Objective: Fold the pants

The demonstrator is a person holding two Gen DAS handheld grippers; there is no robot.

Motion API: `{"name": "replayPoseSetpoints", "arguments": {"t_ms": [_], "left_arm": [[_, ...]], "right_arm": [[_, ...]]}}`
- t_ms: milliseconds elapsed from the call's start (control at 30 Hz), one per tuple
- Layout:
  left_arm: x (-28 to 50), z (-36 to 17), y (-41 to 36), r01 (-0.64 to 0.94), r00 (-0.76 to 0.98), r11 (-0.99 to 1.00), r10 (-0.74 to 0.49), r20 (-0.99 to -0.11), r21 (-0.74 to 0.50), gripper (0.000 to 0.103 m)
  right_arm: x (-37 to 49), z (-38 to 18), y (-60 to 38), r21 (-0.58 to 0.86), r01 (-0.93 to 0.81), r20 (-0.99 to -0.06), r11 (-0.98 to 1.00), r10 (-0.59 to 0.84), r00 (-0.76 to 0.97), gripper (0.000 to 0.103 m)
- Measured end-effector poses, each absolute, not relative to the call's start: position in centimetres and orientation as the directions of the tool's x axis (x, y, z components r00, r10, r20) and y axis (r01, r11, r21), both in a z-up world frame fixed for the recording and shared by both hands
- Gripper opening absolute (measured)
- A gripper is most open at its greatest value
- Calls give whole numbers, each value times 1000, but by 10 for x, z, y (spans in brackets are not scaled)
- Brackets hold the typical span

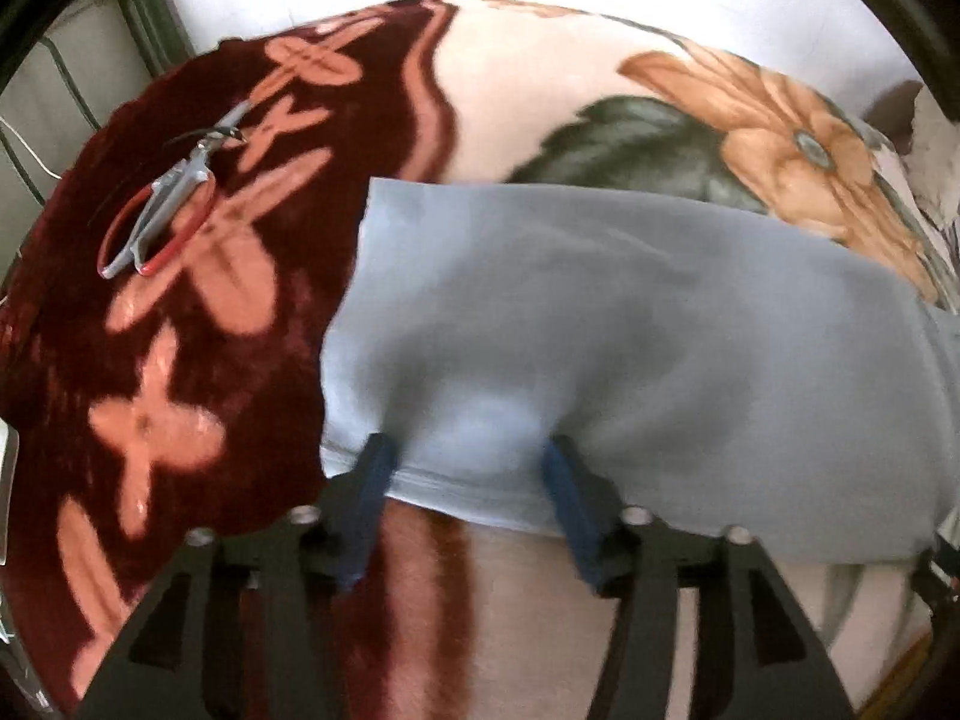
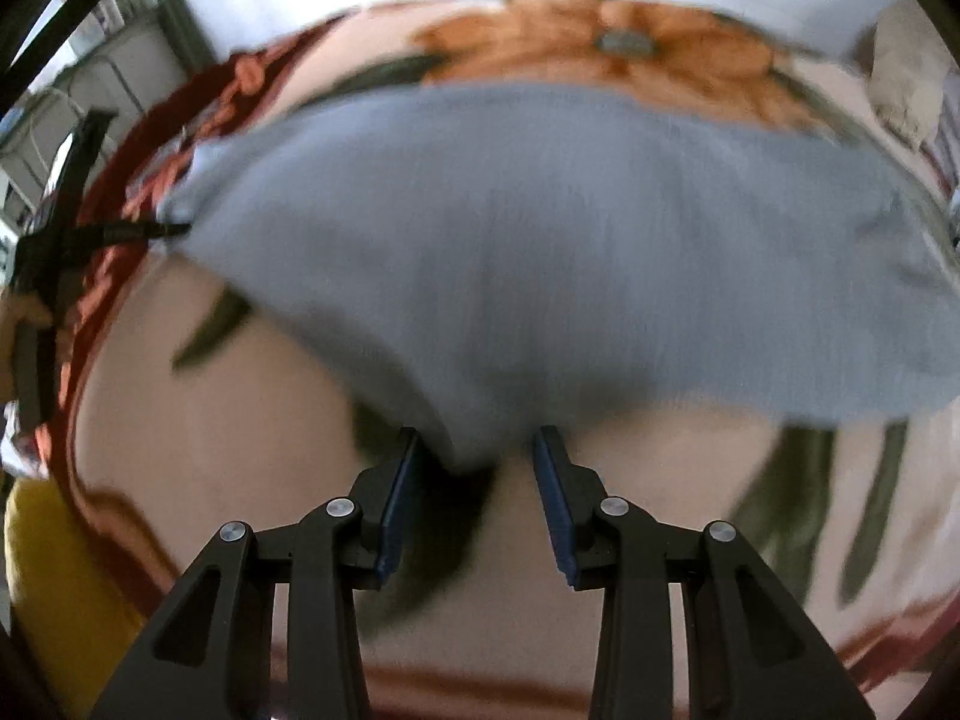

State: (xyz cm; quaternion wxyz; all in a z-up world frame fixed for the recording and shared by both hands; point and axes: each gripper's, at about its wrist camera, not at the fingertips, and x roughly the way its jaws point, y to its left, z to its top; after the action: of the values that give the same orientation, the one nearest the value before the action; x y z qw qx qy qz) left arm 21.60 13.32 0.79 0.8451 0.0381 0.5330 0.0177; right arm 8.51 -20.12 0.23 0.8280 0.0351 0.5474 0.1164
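Light grey-blue pants (image 1: 600, 324) lie spread on a floral blanket (image 1: 180, 372). In the left wrist view my left gripper (image 1: 471, 456) is open, its blue-padded fingers (image 1: 375, 468) straddling the near edge of the cloth, which bulges between them. In the right wrist view the pants (image 2: 540, 240) are blurred. My right gripper (image 2: 477, 450) is open with a corner of the cloth between its fingers (image 2: 549, 462). The other gripper shows at the far left of the right wrist view (image 2: 54, 240).
Scissors with red handles (image 1: 168, 204) lie on the dark red part of the blanket, left of the pants. A yellow object (image 2: 54, 570) sits at the lower left. A pale bundle (image 2: 906, 72) lies at the far right.
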Motion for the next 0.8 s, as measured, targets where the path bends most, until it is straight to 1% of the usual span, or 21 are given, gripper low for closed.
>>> {"name": "replayPoseSetpoints", "arguments": {"t_ms": [33, 67, 133, 167, 200, 267, 333, 400, 500, 567, 667, 733, 800], "left_arm": [[216, 5, 135, 2, 434, 995, 89, -897, 99, 79], [216, 4, 138, -17, 430, 995, 100, -897, 103, 83], [214, 5, 148, -66, 413, 997, 63, -908, 39, 83], [213, 7, 151, -88, 406, 996, 50, -912, 15, 81], [212, 11, 153, -99, 405, 995, 42, -914, 2, 78], [207, 19, 148, -88, 413, 996, 49, -910, 14, 76], [197, 32, 132, -41, 432, 999, 41, -901, 25, 76], [190, 43, 115, -4, 450, 1000, 23, -893, 24, 76], [178, 64, 79, 71, 480, 997, -43, -876, -10, 76], [173, 73, 53, 113, 487, 993, -89, -869, -38, 76], [167, 83, 4, 183, 486, 978, -177, -856, -99, 77], [163, 83, -32, 236, 473, 964, -223, -852, -121, 77], [161, 76, -65, 280, 447, 952, -246, -860, -126, 77]], "right_arm": [[81, 3, -205, 201, -153, -894, 968, 245, 375, 39], [78, 7, -211, 221, -148, -888, 964, 261, 379, 39], [72, 17, -225, 242, -119, -878, 963, 270, 396, 39], [70, 23, -235, 238, -99, -872, 966, 258, 416, 39], [69, 30, -244, 232, -81, -866, 969, 244, 436, 39], [67, 42, -267, 223, -34, -854, 974, 212, 474, 39], [68, 52, -291, 212, 21, -845, 977, 173, 505, 40], [69, 58, -316, 194, 90, -841, 977, 119, 529, 45], [72, 62, -359, 221, 205, -827, 954, 72, 557, 47], [74, 63, -380, 257, 270, -822, 928, 62, 567, 47], [77, 62, -412, 353, 342, -793, 871, 84, 603, 47], [82, 59, -425, 376, 356, -785, 855, 91, 612, 47], [92, 51, -431, 367, 352, -793, 861, 92, 602, 47]]}}
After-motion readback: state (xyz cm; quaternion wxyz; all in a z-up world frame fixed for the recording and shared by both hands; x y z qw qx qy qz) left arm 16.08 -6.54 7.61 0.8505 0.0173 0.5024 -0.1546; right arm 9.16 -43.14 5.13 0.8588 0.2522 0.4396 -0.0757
